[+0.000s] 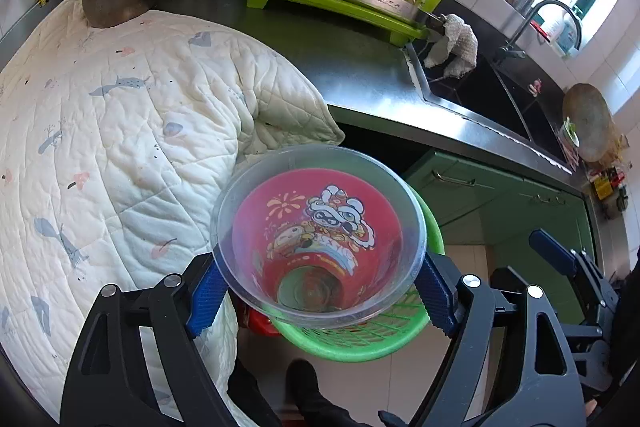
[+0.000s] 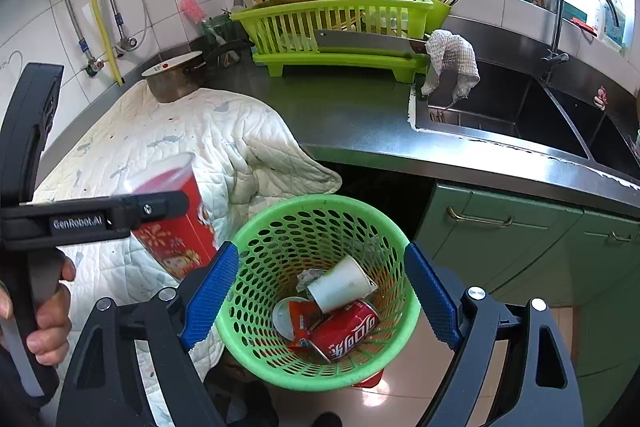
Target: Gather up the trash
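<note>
Left gripper (image 1: 320, 291): we have both blue pads clamped on one clear plastic cup (image 1: 318, 239) with a red printed sleeve, one pad each side just below the rim. Cup's long axis runs roughly along the fingers in the left view, mouth toward the camera, base pointing away and down at the basket (image 1: 360, 343); right view shows the same cup (image 2: 176, 223) tilted, mouth up-left, base down-right, held above the quilt (image 2: 168, 147) edge just left of the basket (image 2: 320, 291). Right gripper (image 2: 320, 291): pads spread apart, one on each outer side of the green mesh basket; contact with the wall we cannot tell. Basket count: one, sitting below the counter (image 2: 360, 115) edge in front of the cabinets. Inside we count one red soda can (image 2: 346, 331) on its side, long axis low-left to high-right; one white paper cup (image 2: 340, 285) on its side, mouth toward lower left; one red wrapper (image 2: 302, 323); one crumpled paper scrap (image 2: 310, 275); one whitish lid-like piece (image 2: 282, 317). On the counter: one pot (image 2: 176, 79), one dish rack (image 2: 340, 31), one sink (image 2: 520, 107).
</note>
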The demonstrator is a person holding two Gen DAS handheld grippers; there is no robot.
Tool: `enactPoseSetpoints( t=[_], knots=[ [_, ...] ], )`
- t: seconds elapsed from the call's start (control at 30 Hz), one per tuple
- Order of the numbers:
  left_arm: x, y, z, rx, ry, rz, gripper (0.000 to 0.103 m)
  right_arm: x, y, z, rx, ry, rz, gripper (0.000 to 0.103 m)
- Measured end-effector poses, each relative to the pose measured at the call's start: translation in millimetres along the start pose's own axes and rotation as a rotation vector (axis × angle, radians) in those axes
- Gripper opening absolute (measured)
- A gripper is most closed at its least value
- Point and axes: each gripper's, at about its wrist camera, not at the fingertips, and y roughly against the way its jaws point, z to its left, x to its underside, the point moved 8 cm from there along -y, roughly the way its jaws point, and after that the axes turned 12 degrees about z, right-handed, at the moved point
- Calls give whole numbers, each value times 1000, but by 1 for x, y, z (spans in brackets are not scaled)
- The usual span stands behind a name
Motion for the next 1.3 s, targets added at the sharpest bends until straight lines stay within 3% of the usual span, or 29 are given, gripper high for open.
enactPoseSetpoints(
  t=[0.27, 0.67, 1.3],
  knots=[
    [7, -3, -5, 13, -6, 20, 85, -1, 5, -1, -3, 4, -13, 82],
    [5, 13, -1, 4, 13, -20, 90, -8, 14, -7, -5, -2, -41, 83],
    [-7, 88, 45, -143, 88, -229, 96, -30, 27, 21, -83, 45, -78, 88]
  ],
)
